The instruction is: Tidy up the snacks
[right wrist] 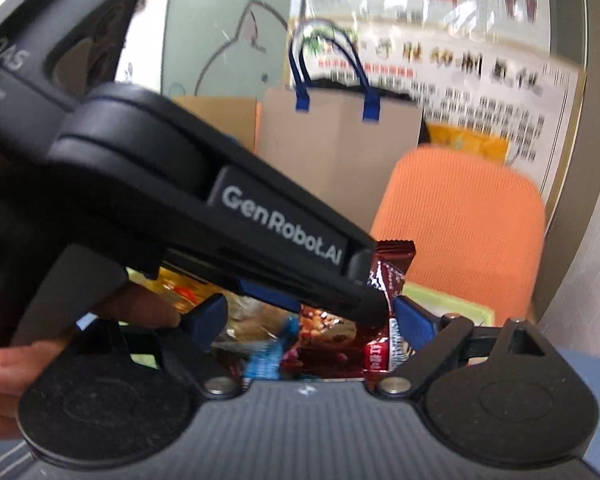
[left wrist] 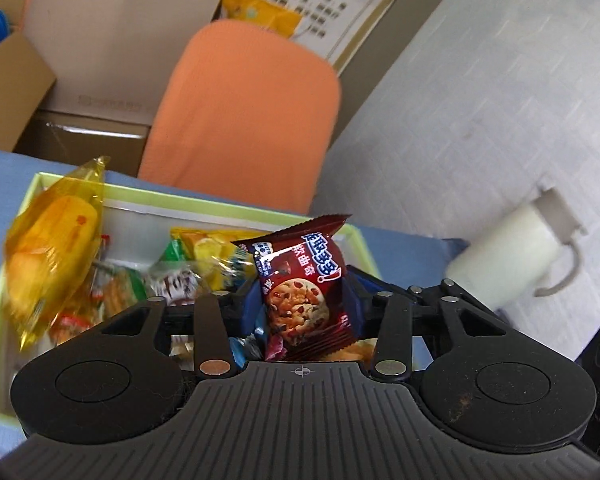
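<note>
In the left wrist view my left gripper point(left wrist: 305, 300) is shut on a dark red cookie packet point(left wrist: 300, 256), which stands upright between the blue pads. It hangs over a pale green box point(left wrist: 220, 205) holding several wrapped snacks. A yellow packet point(left wrist: 52, 248) leans at the box's left side. In the right wrist view the left gripper point(right wrist: 374, 308) crosses the picture from the upper left, with the red packet point(right wrist: 392, 264) sticking up from its tip. My right gripper point(right wrist: 310, 320) is open just behind it, its blue fingers point(right wrist: 208, 316) wide apart above the snacks, gripping nothing.
The box sits on a blue tablecloth point(left wrist: 4, 176). An orange chair back point(left wrist: 244, 120) stands just beyond the table, with cardboard boxes point(left wrist: 100, 40) and a paper bag with blue handles point(right wrist: 336, 136) behind it. A white jug point(left wrist: 512, 256) is on the floor at right. A hand point(right wrist: 140, 308) grips the left tool.
</note>
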`<control>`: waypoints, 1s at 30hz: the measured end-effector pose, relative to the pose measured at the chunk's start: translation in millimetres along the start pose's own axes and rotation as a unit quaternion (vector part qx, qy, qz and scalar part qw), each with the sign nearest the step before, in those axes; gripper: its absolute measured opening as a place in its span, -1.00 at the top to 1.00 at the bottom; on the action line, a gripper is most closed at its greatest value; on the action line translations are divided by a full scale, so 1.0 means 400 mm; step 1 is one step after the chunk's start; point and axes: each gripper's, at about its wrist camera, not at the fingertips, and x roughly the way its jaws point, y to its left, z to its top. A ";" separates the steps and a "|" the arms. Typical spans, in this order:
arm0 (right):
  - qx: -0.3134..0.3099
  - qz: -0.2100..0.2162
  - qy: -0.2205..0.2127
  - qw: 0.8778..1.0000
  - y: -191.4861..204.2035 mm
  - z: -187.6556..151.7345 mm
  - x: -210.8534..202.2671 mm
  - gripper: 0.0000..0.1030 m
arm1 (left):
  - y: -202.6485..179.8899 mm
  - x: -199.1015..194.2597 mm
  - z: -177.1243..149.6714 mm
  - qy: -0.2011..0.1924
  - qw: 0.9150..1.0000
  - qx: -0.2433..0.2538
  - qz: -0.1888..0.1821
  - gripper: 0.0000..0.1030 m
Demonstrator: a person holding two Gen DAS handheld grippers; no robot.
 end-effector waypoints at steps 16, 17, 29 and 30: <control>0.060 -0.001 -0.068 0.996 -0.026 0.027 -0.129 -0.82 | -0.019 -0.287 -0.059 -0.155 0.987 0.025 -0.022 -0.53; 0.074 -0.006 -0.071 0.995 -0.018 0.027 -0.153 -0.82 | -0.019 -0.314 -0.081 -0.160 0.987 0.028 -0.018 -0.56; 0.090 -0.071 -0.053 0.992 0.175 -0.207 -0.435 -0.82 | -0.013 -0.421 -0.401 -0.141 0.988 0.000 0.065 -0.78; 0.092 -0.083 -0.048 0.991 0.193 -0.234 -0.447 -0.81 | -0.012 -0.418 -0.428 -0.131 0.989 -0.003 0.072 -0.78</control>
